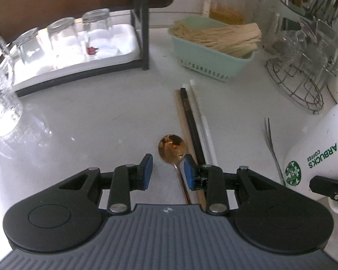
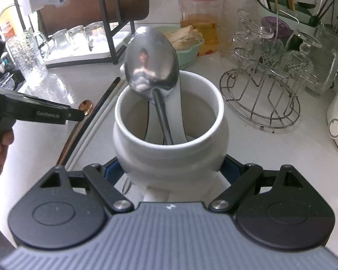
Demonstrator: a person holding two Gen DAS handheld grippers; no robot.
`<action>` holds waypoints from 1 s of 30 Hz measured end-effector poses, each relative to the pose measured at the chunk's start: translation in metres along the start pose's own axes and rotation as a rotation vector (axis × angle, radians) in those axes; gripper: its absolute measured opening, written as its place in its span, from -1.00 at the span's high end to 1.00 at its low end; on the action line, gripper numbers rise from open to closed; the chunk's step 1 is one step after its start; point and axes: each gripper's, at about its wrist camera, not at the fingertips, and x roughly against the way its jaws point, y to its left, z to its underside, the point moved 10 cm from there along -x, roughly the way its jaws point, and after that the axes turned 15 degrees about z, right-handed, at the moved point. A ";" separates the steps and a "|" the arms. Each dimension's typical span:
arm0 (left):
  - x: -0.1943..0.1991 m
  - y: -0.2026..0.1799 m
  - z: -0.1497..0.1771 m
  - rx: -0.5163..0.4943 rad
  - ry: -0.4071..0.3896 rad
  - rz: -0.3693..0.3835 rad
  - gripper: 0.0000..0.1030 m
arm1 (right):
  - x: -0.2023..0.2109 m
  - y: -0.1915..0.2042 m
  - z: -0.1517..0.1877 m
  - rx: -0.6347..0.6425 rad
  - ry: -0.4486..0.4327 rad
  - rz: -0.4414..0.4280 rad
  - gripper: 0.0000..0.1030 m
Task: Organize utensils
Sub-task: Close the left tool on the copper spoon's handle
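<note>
A: Left wrist view shows the left tongs (image 1: 167, 172) part open and empty, low over the worktop (image 1: 90, 121), with the copper spoon (image 1: 171, 148) just ahead, its neck lying between the pads near the right-hand one.

B: So the operator should shift slightly toward that pad's side to centre the thin handle, then close without catching the chopsticks (image 1: 192, 130) just beyond it.

A: Agreed. Meanwhile the right tongs (image 2: 172, 168) clamp the white mug (image 2: 169, 135), where a steel spoon (image 2: 151, 67) already stands; holding it steady gives a clear drop target.
</note>
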 end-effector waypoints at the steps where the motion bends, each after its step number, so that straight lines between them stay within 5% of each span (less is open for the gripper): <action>1: -0.001 0.000 -0.001 -0.005 -0.004 0.002 0.32 | 0.000 0.000 0.000 -0.002 0.001 0.002 -0.76; 17: -0.010 0.000 -0.011 -0.077 -0.015 -0.024 0.19 | 0.001 0.000 0.002 -0.015 -0.011 0.010 -0.76; 30: -0.006 -0.002 -0.011 -0.025 -0.028 -0.041 0.35 | 0.000 -0.001 0.002 -0.010 -0.012 -0.010 -0.76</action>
